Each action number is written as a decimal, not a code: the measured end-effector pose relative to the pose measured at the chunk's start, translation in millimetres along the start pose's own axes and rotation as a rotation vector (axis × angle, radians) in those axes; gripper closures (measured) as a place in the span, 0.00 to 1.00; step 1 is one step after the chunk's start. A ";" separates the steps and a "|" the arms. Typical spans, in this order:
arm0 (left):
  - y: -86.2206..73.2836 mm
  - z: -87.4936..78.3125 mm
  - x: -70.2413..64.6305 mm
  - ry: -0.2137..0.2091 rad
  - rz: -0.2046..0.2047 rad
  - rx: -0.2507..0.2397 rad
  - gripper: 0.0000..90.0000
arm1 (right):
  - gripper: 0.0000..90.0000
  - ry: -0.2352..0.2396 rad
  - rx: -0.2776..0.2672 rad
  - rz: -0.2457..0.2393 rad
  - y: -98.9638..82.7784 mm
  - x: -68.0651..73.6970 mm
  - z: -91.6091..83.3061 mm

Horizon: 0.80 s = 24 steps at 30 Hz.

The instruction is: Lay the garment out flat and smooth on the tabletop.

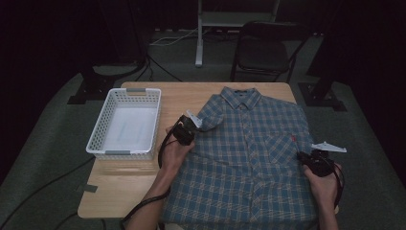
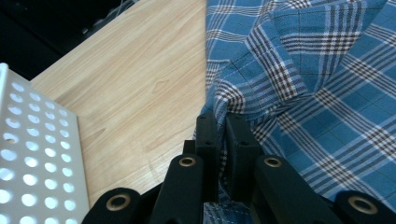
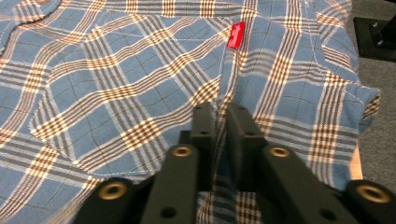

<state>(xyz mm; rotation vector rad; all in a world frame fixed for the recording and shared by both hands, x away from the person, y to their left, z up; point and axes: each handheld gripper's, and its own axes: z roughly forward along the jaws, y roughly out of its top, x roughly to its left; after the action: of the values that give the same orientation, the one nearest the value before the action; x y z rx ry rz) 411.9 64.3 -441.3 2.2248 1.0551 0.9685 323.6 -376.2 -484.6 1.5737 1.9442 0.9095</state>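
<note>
1. We are looking down on a light wooden surface (image 1: 143, 191) on which a blue plaid button-up shirt (image 1: 249, 163) is lying face up, collar toward the far edge, covering the right-hand part of the surface.
2. We are holding the left gripper (image 1: 192, 123) at the shirt's left shoulder area, where the sleeve fabric is bunching up into a raised fold.
3. In the left gripper view, we are seeing its two black jaws pressed nearly together, pinching a gathered ridge of the plaid cloth (image 2: 261, 93) between them, right at the cloth's edge beside the bare wood (image 2: 140, 93).
4. We are holding the right gripper (image 1: 311, 155) at the shirt's right side, near the chest pocket and just short of the surface's right edge.
5. In the right gripper view, its jaws are standing close together, pinching a narrow fold of the fabric that is running up between them toward a small red tag (image 3: 236, 34) on the pocket seam.
6. A white perforated plastic basket (image 1: 125, 123) is sitting on the left part of the surface, apart from the shirt; its wall of holes is showing at the left of the left gripper view.
7. Beyond the surface, a dark folding chair (image 1: 264, 50) is standing on the grey floor.
</note>
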 end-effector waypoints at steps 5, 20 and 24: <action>-0.8 -1.3 3.1 0.012 0.001 -0.001 0.96 | 0.96 -0.002 -0.002 0.008 -0.1 -0.4 0.1; -0.2 -3.9 9.4 0.030 0.005 0.002 0.96 | 0.96 -0.014 0.009 0.012 -0.2 -3.7 -2.0; -0.1 -3.5 10.6 0.036 0.004 0.001 0.96 | 0.96 -0.017 0.013 0.015 -0.6 -4.9 -3.0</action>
<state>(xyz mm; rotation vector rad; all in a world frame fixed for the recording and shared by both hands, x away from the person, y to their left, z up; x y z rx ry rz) 413.9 73.3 -435.0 2.2191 1.0676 1.0139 322.2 -381.6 -483.3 1.5998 1.9332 0.8883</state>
